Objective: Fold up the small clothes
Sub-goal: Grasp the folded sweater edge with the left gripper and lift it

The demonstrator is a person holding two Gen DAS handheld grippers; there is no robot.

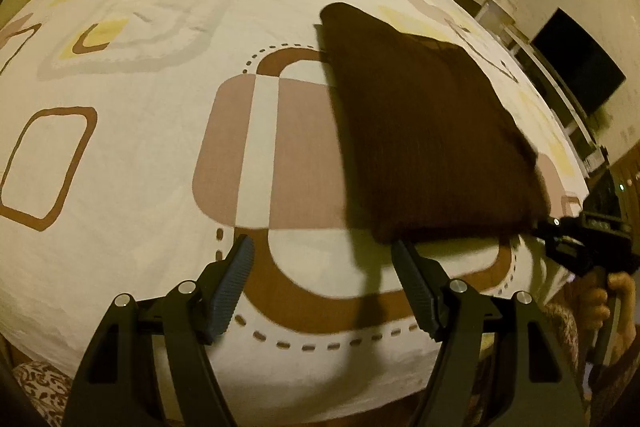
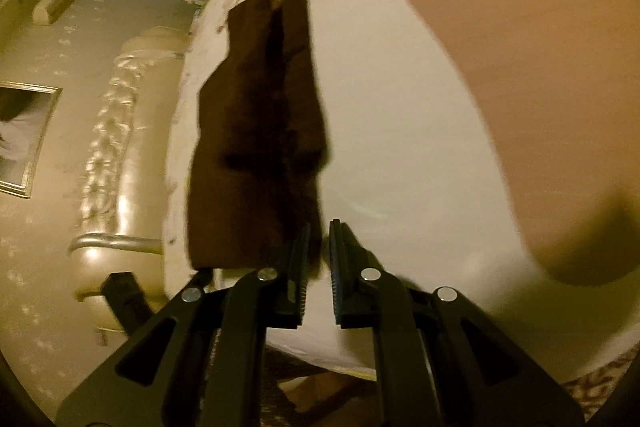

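Brown cloth hangs from the right gripper, above the bed.

The brown cloth (image 1: 432,131) is pinched at one near corner by the right gripper (image 2: 319,259), jaws almost closed on it, and stretches away from that gripper over the patterned bedsheet (image 1: 160,155). The left gripper (image 1: 324,283) stands wide and holds nothing, just beside the cloth's near edge, so it looks the nearer tool for the free corner.

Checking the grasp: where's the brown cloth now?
The brown cloth hangs over the patterned bedsheet, right of centre in the left wrist view, pinched at its corner by the right gripper.
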